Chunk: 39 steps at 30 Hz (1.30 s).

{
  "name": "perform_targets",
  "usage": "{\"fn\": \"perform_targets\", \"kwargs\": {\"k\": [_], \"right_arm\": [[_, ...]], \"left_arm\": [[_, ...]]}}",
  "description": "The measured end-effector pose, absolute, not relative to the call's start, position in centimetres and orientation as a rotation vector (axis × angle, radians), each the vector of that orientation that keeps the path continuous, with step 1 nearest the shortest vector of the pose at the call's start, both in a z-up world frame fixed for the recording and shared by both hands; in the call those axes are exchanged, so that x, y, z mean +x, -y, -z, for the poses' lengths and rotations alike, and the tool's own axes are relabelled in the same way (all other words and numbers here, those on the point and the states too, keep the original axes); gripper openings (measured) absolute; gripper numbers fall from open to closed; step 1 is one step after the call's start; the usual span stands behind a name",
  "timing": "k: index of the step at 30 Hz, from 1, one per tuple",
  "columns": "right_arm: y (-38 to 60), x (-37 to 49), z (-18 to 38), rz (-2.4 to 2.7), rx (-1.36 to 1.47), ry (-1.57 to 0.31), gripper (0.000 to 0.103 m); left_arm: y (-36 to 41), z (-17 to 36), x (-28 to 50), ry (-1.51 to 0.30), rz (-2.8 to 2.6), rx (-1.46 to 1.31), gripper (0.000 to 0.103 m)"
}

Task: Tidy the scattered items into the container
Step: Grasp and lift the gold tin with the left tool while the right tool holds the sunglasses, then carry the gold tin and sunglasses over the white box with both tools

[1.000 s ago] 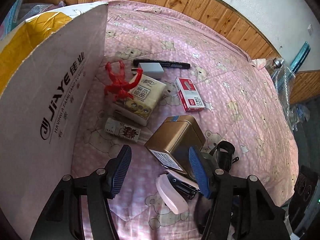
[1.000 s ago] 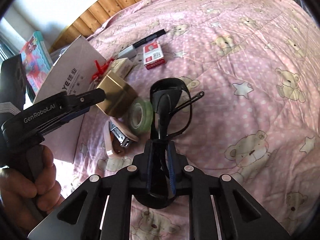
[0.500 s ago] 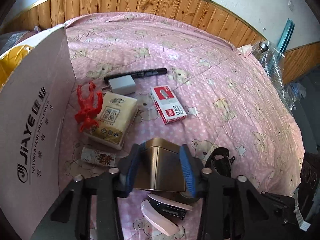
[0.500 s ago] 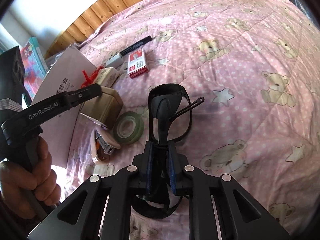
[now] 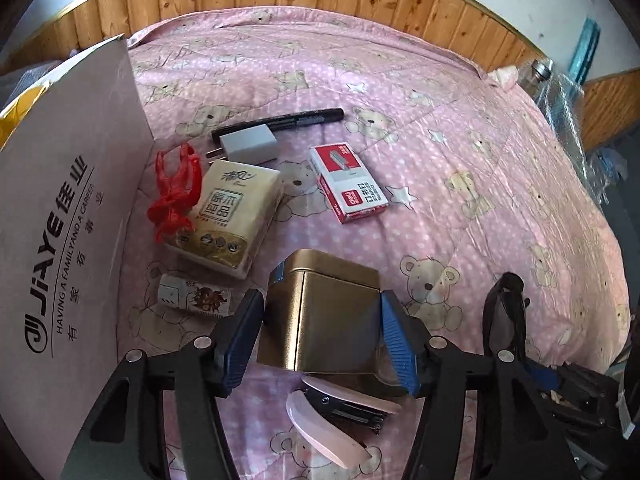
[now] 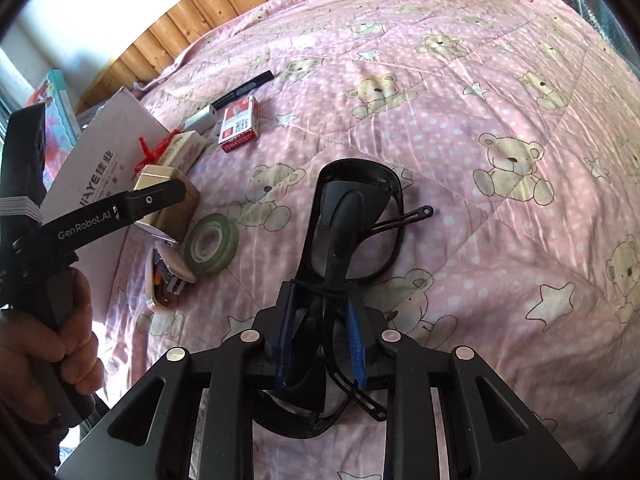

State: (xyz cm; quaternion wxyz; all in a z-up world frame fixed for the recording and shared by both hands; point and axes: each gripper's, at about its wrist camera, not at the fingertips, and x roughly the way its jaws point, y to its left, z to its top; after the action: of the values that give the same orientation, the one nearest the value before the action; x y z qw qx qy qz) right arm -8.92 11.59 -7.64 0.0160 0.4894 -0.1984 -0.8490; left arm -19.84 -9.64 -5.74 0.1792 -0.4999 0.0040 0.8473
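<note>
Between the blue pads of the left gripper [image 5: 320, 340] sits the gold tin [image 5: 320, 316], clamped on both sides, while the right gripper [image 6: 320, 344] is closed on black glasses [image 6: 352, 224]. To the left stands the cardboard box [image 5: 68, 200], its wall upright and close. I judge both must rise over this edge; the bedspread [image 5: 460, 184] gives free room on the right.

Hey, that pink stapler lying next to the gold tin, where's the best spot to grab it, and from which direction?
Grip the pink stapler across its narrow width at mid-body, coming straight down from above. It lies flat on the quilt with its jaw gaping, so pinching top to bottom would squeeze it shut. The gold tin sits close beside it, so keep the fingers clear of that side.
</note>
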Motion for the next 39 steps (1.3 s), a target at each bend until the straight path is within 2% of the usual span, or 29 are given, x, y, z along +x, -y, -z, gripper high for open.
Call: {"fn": "perform_targets", "kwargs": {"k": [2,5,6,9,12,14,39], "right_arm": [[-12.2,-8.6,7.4,2.644,1.511,0.640,0.022],[-12.8,-8.7,7.5,2.623,1.511,0.688,0.023],[-12.8,-8.9,7.8,2.622,1.529,0.683,0.027],[-12.3,-9.4,7.9,2.640,1.509,0.648,0.027],[-12.6,-9.5,8.0,2.631,1.499,0.666,0.023],[-12.8,-9.3,7.8,2.627,1.488,0.673,0.021],[-6.8,-5.3,2.3,2.579,1.371,0.542,0.020]], "left_arm": [[10.3,5.4,-19.6,-0.024,-2.427,-1.412,0.058],[11.8,5.2,-19.4,0.071,-2.406,-1.431,0.058],[11.9,5.3,-19.3,0.076,-2.402,-1.438,0.058],[11.3,6.1,-19.3,0.070,-2.371,-1.492,0.060],[10.3,7.5,-18.8,0.013,-2.360,-1.531,0.057],[10.8,7.6,-18.6,0.053,-2.382,-1.524,0.056],[13.6,-1.2,-12.1,0.169,-2.457,-1.288,0.055]]}}
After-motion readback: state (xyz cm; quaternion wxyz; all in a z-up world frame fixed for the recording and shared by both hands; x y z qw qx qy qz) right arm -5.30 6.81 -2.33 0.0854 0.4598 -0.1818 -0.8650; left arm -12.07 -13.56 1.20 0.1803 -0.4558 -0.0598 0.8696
